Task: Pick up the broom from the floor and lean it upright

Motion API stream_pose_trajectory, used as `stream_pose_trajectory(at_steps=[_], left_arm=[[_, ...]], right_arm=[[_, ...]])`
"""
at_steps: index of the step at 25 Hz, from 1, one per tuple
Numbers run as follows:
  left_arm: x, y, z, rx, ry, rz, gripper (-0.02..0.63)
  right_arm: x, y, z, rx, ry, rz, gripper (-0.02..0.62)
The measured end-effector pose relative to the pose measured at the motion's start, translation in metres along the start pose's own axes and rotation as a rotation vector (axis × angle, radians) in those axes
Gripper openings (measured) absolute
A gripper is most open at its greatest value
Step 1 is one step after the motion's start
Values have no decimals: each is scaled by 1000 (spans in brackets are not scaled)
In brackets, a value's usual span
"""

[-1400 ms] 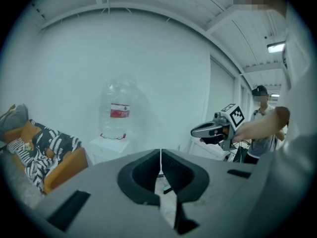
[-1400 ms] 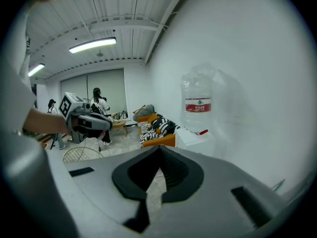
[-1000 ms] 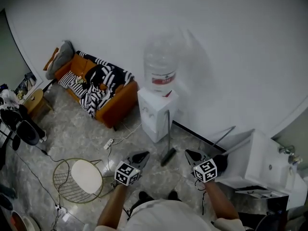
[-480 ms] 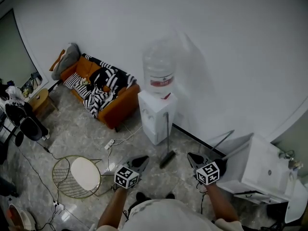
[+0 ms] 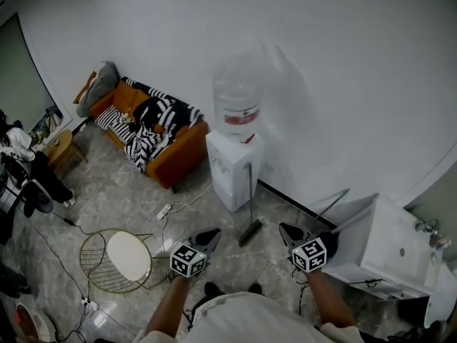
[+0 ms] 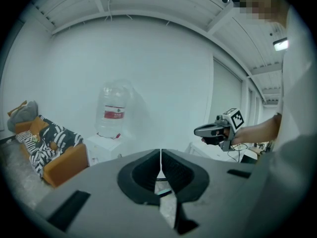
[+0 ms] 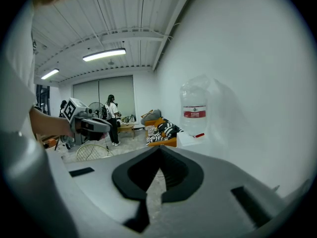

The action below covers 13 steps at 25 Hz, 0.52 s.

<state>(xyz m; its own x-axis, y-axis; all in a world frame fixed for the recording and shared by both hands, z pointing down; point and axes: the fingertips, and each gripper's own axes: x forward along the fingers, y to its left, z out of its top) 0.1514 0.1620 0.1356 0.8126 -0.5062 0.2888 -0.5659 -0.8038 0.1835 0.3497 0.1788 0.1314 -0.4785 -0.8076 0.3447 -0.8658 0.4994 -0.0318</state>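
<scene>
The broom [image 5: 250, 204] stands upright with its head on the grey stone floor [image 5: 121, 199] and its handle against the water dispenser [image 5: 230, 171] at the white wall. A bare strip of floor separates it from the left gripper [image 5: 211, 234] and right gripper [image 5: 288, 231], each with fingers pressed together on nothing. A wire chair [image 5: 114, 261] bounds the left, a white cabinet [image 5: 378, 252] crowds the right gripper, and an orange sofa [image 5: 177, 152] lies farther left.

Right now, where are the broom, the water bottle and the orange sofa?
broom [image 5: 250, 232], head view, on its dark head at the floor.
water bottle [image 5: 238, 98], head view, on its clear body above the label.
orange sofa [image 5: 180, 157], head view, on its bare orange front.
</scene>
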Motion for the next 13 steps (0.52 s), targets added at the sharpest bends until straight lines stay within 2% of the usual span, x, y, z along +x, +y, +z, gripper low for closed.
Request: stream_pose_trajectory(at_steps=[13], left_arm=[[-1, 20, -2, -9, 4, -11, 11]], right_arm=[[17, 8, -2, 9, 16, -1, -2]])
